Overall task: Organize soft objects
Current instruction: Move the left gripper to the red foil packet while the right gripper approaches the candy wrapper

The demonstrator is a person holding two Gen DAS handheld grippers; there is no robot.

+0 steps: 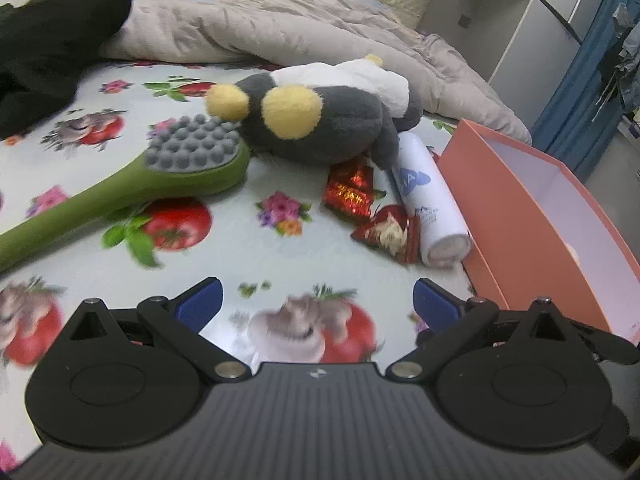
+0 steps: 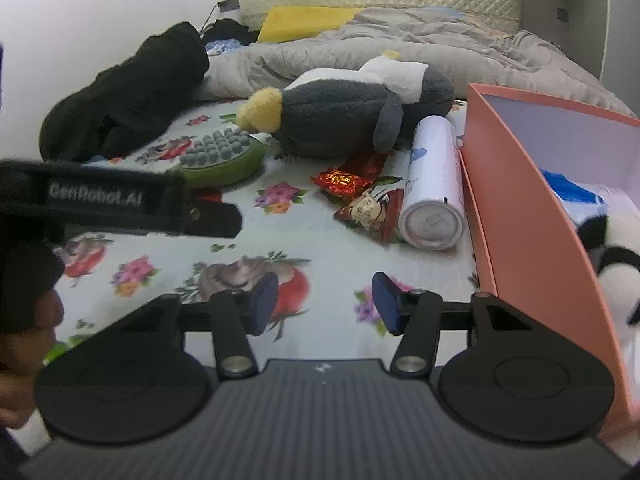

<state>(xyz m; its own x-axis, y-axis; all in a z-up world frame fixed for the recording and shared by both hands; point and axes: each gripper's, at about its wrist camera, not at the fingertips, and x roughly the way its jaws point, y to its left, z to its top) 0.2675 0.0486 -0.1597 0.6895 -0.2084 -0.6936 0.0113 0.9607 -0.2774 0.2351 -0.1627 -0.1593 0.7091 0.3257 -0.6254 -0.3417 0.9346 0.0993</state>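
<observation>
Approach step judged in hand. Plush penguin [image 1: 320, 120] is seen lying on the bedsheet [image 1: 248, 240], beside the pink box [image 1: 520, 216]. Left gripper [image 1: 318, 300] and right gripper [image 2: 325, 304] are both held released, empty. A grasp on the plush is called for next.

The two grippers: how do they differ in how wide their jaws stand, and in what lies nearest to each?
The left gripper has its blue pads far apart; the right gripper has them closer, though also open. The green brush lies nearest the left gripper; the pink box is close beside the right gripper. Both are empty, above the printed sheet, facing the plush penguin.
</observation>
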